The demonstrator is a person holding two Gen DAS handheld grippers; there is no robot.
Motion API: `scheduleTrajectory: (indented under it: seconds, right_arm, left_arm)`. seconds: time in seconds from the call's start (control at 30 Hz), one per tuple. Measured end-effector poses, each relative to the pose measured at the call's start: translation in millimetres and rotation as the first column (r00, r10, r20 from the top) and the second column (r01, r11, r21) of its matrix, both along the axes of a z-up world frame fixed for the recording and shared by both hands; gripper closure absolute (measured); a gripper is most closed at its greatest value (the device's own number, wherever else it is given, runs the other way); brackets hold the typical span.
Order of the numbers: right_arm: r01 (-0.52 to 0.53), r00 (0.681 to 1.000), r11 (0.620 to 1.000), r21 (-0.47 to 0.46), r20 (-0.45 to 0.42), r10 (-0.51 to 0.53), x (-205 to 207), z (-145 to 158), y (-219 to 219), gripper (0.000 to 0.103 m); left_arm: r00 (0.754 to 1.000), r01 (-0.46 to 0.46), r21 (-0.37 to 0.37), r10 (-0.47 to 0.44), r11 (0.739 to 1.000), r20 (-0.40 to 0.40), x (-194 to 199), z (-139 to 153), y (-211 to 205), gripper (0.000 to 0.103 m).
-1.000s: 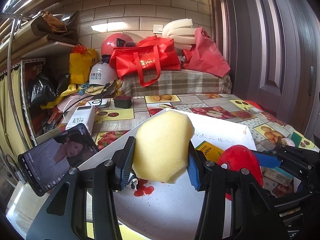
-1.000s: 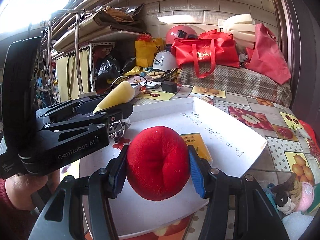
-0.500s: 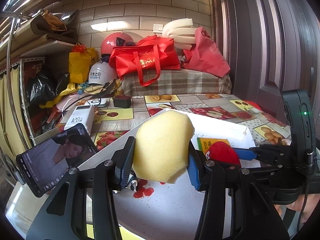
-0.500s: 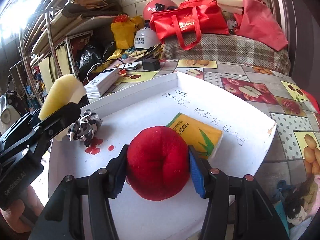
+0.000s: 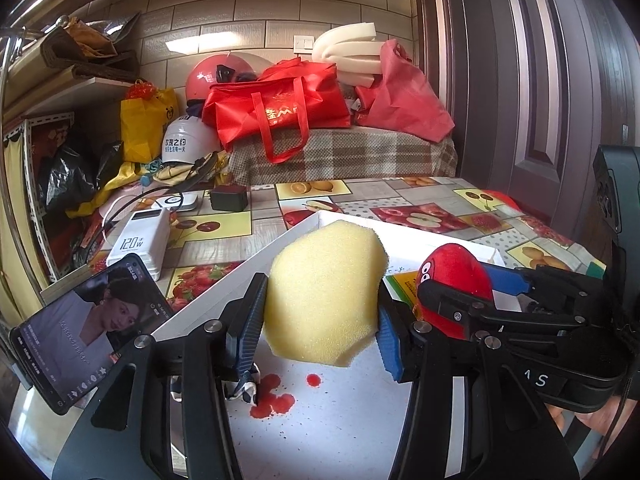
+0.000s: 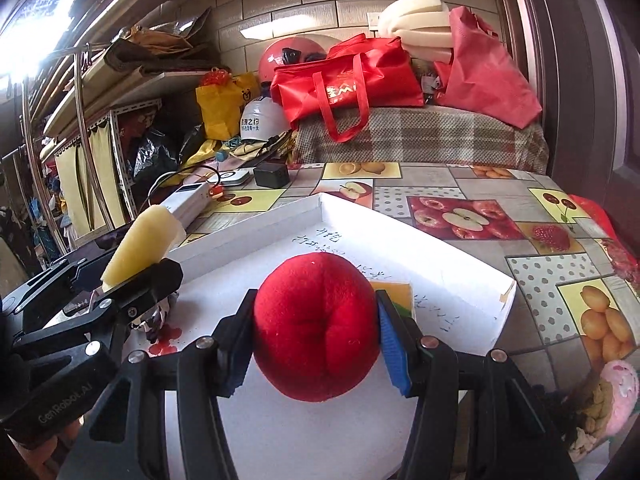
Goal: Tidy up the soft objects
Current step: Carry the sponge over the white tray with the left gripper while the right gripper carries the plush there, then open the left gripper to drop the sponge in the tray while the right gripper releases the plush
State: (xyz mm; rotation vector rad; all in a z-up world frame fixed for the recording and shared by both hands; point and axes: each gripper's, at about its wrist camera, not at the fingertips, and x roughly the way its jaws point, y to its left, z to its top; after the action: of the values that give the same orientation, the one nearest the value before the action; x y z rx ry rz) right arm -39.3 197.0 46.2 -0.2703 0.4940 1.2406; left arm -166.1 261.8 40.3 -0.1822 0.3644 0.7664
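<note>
Left wrist cam: low, close over white tray (image 5: 208,300), faces brick wall (image 5: 248,12). Right wrist cam: same heading, set further right. Shared: tray, red bag (image 5: 276,108), fruit-print tablecloth (image 6: 472,188); each sees the other's gripper.

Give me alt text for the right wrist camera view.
The right gripper clamps a red plush ball above a white tray on a fruit-print tablecloth. At left, the left gripper holds a yellow sponge.

Sponge (image 5: 325,294) left of plush (image 6: 316,326), both above tray (image 6: 460,276) (on table (image 6: 500,200))
</note>
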Motion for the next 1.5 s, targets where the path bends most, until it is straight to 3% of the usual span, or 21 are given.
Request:
scheduleTrajectory:
  seconds: [0.2, 0.33, 0.37, 0.63, 0.97, 1.3, 1.5]
  right_arm:
    - [0.006, 1.000, 1.000, -0.001, -0.009, -0.006, 3.0, -0.5, 0.1, 0.040]
    - [0.071, 0.996, 0.997, 0.024, -0.053, -0.070, 14.1, -0.8, -7.2, 0.016]
    - [0.080, 0.995, 0.996, 0.027, -0.062, -0.078, 16.3, -1.0, -8.3, 0.016]
    - [0.132, 0.991, 0.991, 0.030, -0.031, -0.131, 12.7, -0.3, -10.7, 0.016]
    - [0.132, 0.991, 0.990, 0.052, 0.016, -0.133, 5.4, 2.6, -13.6, 0.015]
    - [0.202, 0.979, 0.972, 0.121, -0.008, -0.202, 12.1, 6.2, -29.5, 0.015]
    - [0.206, 0.974, 0.964, 0.166, 0.065, -0.219, -4.7, 11.4, -44.4, 0.015]
  left_arm:
    - [1.000, -0.007, -0.012, 0.007, 1.000, 0.001, 2.0, -0.4, 3.2, 0.049]
    - [0.997, -0.063, 0.012, 0.063, 0.998, 0.041, -7.3, 0.8, 2.1, 0.006]
    - [0.997, -0.065, 0.020, 0.064, 0.998, 0.041, -7.3, 0.9, 0.9, 0.000]
    - [0.997, -0.067, 0.057, 0.066, 0.996, 0.025, -6.6, 1.6, -6.6, 0.000]
    - [0.993, -0.099, 0.083, 0.093, 0.992, 0.071, -16.5, 5.9, -12.1, 0.000]
    - [0.988, -0.128, 0.103, 0.119, 0.986, 0.096, -21.4, 6.9, -16.6, 0.000]
    - [0.986, -0.140, 0.103, 0.129, 0.985, 0.106, -25.6, 5.7, -21.8, 0.000]
